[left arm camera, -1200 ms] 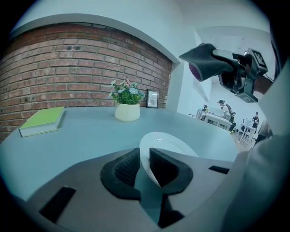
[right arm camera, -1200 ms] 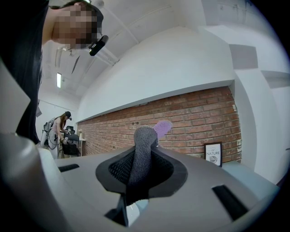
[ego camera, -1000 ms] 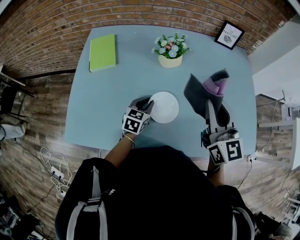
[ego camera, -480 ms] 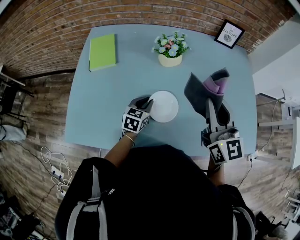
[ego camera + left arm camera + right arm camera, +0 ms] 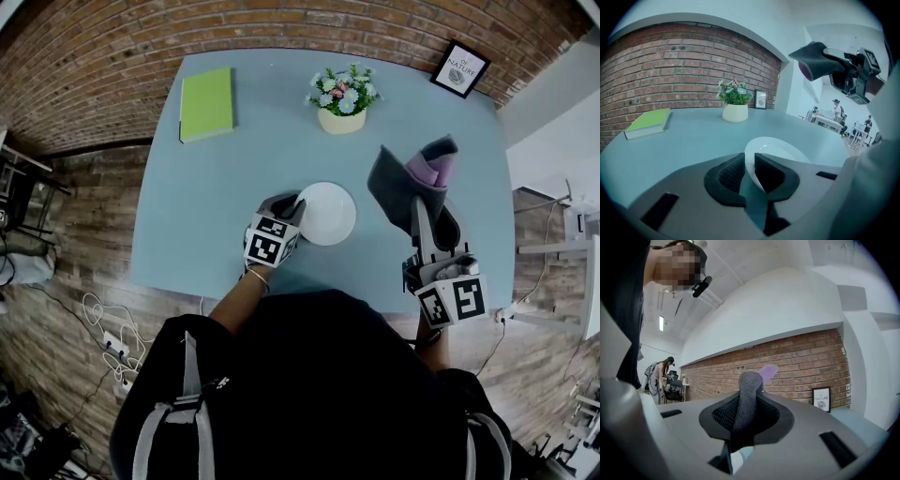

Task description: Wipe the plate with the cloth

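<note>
Plate (image 5: 328, 214), white and round, sits on the blue table (image 5: 225, 197), a little near of its middle; its left rim passes between the pads of the left gripper (image 5: 287, 207), which pinches that rim from the near-left side; in the left gripper view the thin white edge runs up between the two dark pads, which close on either side of it.

Cloth (image 5: 411, 174), dark grey with a purple side showing at its far end, is apart from the plate, off to its right; the right gripper (image 5: 419, 208) is clamped on it above the right part of the table; in the right gripper view the grey fold fills the gap between the pads and stands up past them, with the purple tip behind.

Farther back on the table lie a green book (image 5: 206, 104) at the far left, a pot of flowers (image 5: 341, 98) at the far middle, and a small framed picture (image 5: 458, 70) at the far right corner; a brick wall (image 5: 112, 47) runs behind the table.
</note>
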`<state>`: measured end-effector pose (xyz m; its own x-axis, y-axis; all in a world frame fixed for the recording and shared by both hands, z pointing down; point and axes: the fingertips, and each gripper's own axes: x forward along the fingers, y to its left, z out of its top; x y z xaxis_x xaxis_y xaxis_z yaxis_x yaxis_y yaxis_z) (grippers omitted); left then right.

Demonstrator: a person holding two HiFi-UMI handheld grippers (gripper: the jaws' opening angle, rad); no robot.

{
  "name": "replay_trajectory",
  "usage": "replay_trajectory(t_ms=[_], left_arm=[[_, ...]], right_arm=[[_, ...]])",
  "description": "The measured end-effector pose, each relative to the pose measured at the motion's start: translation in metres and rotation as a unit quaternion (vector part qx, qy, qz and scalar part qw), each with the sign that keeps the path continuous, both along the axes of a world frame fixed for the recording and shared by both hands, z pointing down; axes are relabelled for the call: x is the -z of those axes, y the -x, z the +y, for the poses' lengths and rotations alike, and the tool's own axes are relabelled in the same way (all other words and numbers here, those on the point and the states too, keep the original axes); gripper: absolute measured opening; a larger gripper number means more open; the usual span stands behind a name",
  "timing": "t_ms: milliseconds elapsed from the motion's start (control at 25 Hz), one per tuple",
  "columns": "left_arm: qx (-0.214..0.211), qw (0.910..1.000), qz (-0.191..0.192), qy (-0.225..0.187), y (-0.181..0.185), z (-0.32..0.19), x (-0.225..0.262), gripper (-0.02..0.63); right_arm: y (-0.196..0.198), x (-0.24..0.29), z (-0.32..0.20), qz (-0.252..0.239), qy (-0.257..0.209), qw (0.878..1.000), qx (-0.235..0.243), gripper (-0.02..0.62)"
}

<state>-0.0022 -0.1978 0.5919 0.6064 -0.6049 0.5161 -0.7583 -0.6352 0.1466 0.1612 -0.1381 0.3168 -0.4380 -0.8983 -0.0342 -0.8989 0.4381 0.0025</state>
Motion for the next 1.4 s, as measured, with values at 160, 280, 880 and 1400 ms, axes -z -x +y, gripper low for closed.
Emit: replay_trajectory(t_ms=[160,280,880,1400], left_arm=[[0.001,1.0000,-0.004,-0.003,0.001,-0.001,0.001,0.058],[0.004,1.0000,-0.002,-0.006,0.001,-0.002,0.004,0.047],[0.006,0.9998,-0.003,-0.017,0.005,-0.002,0.007,0.005],[-0.022,0.9989,0.012,-0.039,-0.006,0.001,0.028,0.005]], right_arm=[[-0.001,-0.001,-0.001,-0.001,0.001,1.000,0.000,0.060],[-0.001,-0.001,-0.001,-0.002,0.001,1.000,0.000,0.060],[-0.001,-0.006,-0.001,-0.007,0.004,1.000,-0.003,0.060],[-0.001,-0.006,-0.002,-0.014,0.006,1.000,-0.001,0.060]])
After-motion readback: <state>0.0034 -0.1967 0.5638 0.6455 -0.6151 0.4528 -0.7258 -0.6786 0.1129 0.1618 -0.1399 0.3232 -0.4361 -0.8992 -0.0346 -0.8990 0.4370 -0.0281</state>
